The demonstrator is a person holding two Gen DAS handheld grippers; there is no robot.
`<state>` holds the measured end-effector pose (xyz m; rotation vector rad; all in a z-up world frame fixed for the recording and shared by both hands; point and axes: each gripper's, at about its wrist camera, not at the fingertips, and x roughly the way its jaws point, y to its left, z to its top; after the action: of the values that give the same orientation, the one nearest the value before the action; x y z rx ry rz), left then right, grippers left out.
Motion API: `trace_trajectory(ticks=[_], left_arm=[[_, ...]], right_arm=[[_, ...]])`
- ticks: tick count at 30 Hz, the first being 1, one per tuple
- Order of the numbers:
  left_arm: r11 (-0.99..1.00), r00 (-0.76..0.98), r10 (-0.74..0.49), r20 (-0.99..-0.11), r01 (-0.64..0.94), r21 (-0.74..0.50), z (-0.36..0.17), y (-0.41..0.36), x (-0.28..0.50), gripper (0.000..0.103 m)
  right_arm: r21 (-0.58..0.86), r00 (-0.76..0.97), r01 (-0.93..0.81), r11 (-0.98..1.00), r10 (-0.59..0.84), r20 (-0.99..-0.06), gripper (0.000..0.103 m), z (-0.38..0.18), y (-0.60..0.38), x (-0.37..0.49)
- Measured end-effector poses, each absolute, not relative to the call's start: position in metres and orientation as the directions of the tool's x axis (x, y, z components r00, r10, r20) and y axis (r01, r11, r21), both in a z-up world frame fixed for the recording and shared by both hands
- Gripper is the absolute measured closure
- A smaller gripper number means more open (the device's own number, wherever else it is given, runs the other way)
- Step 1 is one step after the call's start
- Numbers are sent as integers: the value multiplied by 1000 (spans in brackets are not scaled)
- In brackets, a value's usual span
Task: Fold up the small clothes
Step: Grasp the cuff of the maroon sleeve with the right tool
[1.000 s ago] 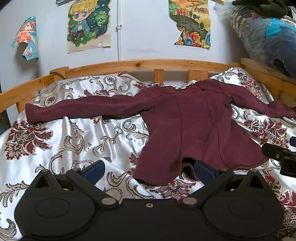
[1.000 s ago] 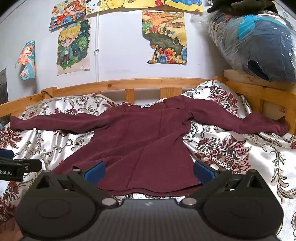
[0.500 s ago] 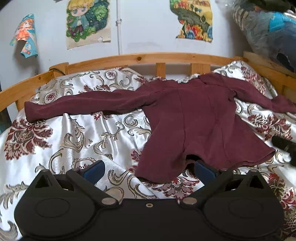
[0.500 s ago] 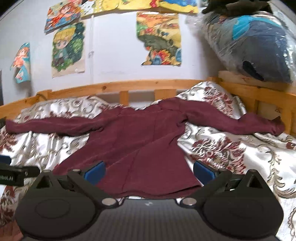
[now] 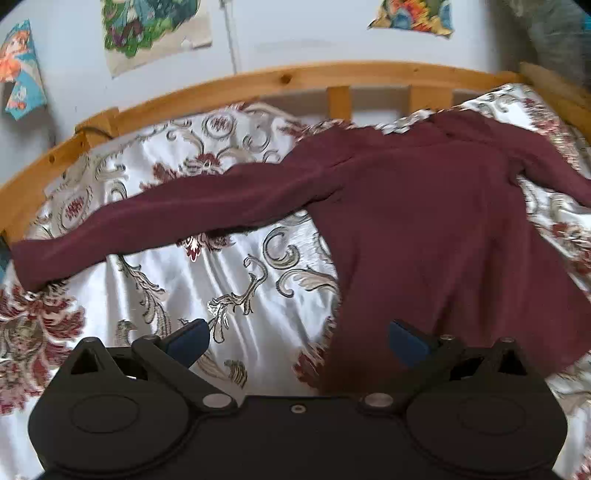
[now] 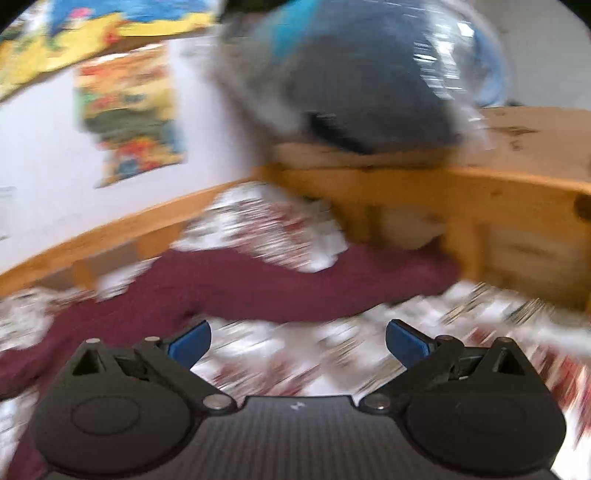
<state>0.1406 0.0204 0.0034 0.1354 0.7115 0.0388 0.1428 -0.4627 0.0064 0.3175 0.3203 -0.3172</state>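
A maroon long-sleeved top lies spread flat on the patterned bedspread. Its left sleeve stretches out to the left. My left gripper is open and empty, low over the top's lower left hem, with its right finger over the cloth. In the blurred right wrist view my right gripper is open and empty above the bedspread, just short of the top's right sleeve, which runs toward the bed's right corner.
A wooden bed rail curves round the back and also shows in the right wrist view. A plastic-wrapped bundle sits on the wooden ledge at the right. Posters hang on the white wall.
My left gripper has moved forward and left over the top's lower left hem. My right gripper has swung quickly to the right, from the body of the top toward the right sleeve and bed corner.
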Motion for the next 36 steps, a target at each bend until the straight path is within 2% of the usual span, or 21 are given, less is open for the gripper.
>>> trace_trajectory(ticks=[2, 8, 14, 16, 18, 20, 28, 31, 32, 35, 36], left_arm=[[991, 741, 100, -664, -15, 132, -9, 24, 155, 1], [998, 700, 69, -710, -42, 56, -28, 30, 184, 1], [994, 697, 78, -712, -3, 106, -29, 21, 200, 1], [992, 699, 91, -709, 2, 128, -26, 19, 204, 1], [991, 698, 101, -709, -5, 136, -21, 19, 207, 1], [992, 703, 95, -705, -11, 123, -15, 22, 208, 1], [997, 726, 71, -684, -24, 78, 2, 28, 196, 1], [997, 728, 64, -682, -12, 81, 1, 26, 191, 1], [997, 726, 63, -684, -9, 82, 0, 24, 190, 1], [997, 723, 52, -689, 2, 77, -2, 22, 190, 1], [997, 725, 48, -687, 4, 74, -2, 22, 189, 1]], right_arm=[[250, 861, 451, 857, -342, -377, 0, -1, -492, 161], [410, 789, 600, 687, -426, -442, 2, -34, -570, 199], [461, 708, 704, 539, -485, -514, 31, -58, -607, 223], [445, 684, 727, 523, -499, -531, 37, -62, -609, 228], [422, 657, 752, 506, -525, -541, 50, -66, -605, 226], [446, 667, 744, 498, -513, -541, 53, -70, -604, 221], [587, 735, 678, 443, -382, -561, 49, -84, -605, 204], [570, 743, 668, 478, -393, -542, 50, -87, -596, 208], [558, 741, 670, 489, -406, -534, 56, -86, -599, 215], [524, 708, 705, 477, -430, -560, 88, -90, -602, 229], [534, 709, 705, 467, -429, -560, 91, -87, -603, 233]])
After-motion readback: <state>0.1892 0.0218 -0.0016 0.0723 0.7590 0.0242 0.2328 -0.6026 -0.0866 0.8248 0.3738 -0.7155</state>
